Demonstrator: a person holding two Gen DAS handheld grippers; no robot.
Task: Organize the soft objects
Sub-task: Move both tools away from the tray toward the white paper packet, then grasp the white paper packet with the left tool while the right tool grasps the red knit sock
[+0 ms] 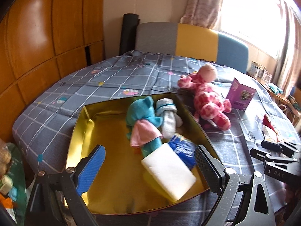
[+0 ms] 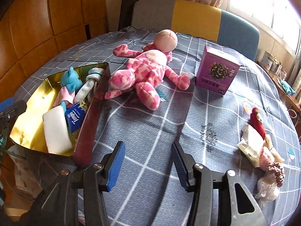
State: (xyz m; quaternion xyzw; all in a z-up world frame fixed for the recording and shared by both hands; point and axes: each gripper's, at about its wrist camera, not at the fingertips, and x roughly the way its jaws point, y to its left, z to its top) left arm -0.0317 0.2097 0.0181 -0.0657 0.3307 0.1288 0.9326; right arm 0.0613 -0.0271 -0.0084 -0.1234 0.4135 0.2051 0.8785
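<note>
A gold-lined box [image 1: 84, 124] [image 2: 30, 116] sits on the checked tablecloth. In it lie a blue plush bear [image 1: 140, 111] [image 2: 70, 79] with a pink cloth [image 1: 144, 132], a white sock [image 1: 168, 115] [image 2: 88, 86], a blue tissue pack [image 1: 183, 149] [image 2: 74, 116] and a white sponge [image 1: 168, 172] [image 2: 55, 130]. A pink spotted plush giraffe [image 1: 208, 97] [image 2: 144, 71] lies on the cloth right of the box. My left gripper [image 1: 150, 162] is open and empty above the box's near end. My right gripper [image 2: 148, 158] is open and empty over bare cloth, short of the giraffe.
A purple carton [image 1: 241, 95] [image 2: 216, 71] stands right of the giraffe. A red item [image 2: 257, 122], a cream packet [image 2: 250, 146] and a pink scrunchie [image 2: 276, 173] lie at the right edge. A chair [image 2: 195, 17] stands behind the table. Wood panelling is at the left.
</note>
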